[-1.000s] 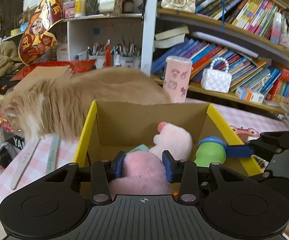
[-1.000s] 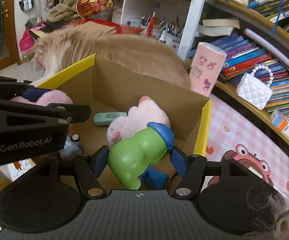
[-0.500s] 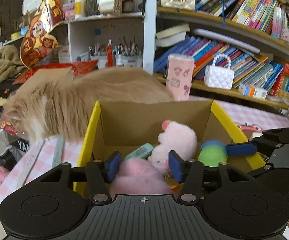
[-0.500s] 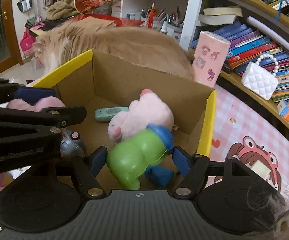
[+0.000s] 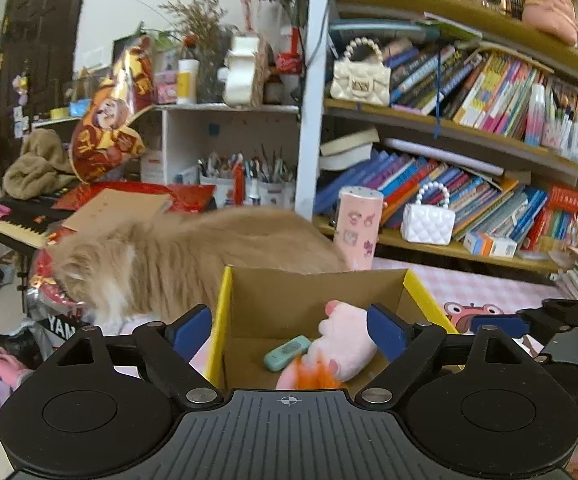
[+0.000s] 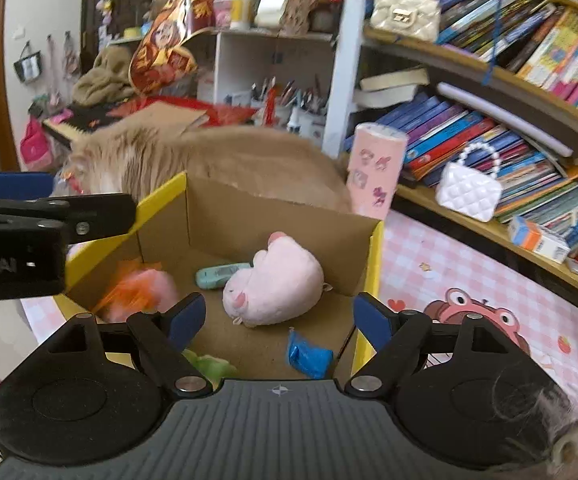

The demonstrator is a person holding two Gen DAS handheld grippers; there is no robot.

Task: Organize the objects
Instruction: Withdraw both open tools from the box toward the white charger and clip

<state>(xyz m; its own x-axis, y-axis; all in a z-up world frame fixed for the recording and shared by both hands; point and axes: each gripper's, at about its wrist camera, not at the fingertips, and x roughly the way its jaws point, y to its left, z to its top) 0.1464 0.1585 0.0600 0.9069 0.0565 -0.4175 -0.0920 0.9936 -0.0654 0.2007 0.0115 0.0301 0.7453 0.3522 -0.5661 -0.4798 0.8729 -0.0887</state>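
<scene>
A cardboard box with yellow rims (image 5: 313, 292) (image 6: 273, 216) stands on the pink checked table. In it lie a pale pink plush pig (image 6: 277, 280) (image 5: 345, 336), a teal remote (image 6: 221, 274) (image 5: 287, 352), a blurred pink and orange plush (image 6: 141, 288) (image 5: 313, 376), a green toy (image 6: 209, 366) and a blue packet (image 6: 309, 356). My left gripper (image 5: 289, 326) is open and empty above the box's near side. My right gripper (image 6: 279, 314) is open and empty above the box.
A long-haired ginger cat (image 5: 185, 256) (image 6: 209, 160) stands right behind the box. A pink cylinder (image 6: 375, 170) and a white quilted purse (image 6: 469, 190) sit by the bookshelf (image 5: 469, 140). A keyboard (image 5: 13, 220) is at far left.
Both grippers opened and rose. The left let go of the pink plush and the right let go of the green toy; both now lie in the box.
</scene>
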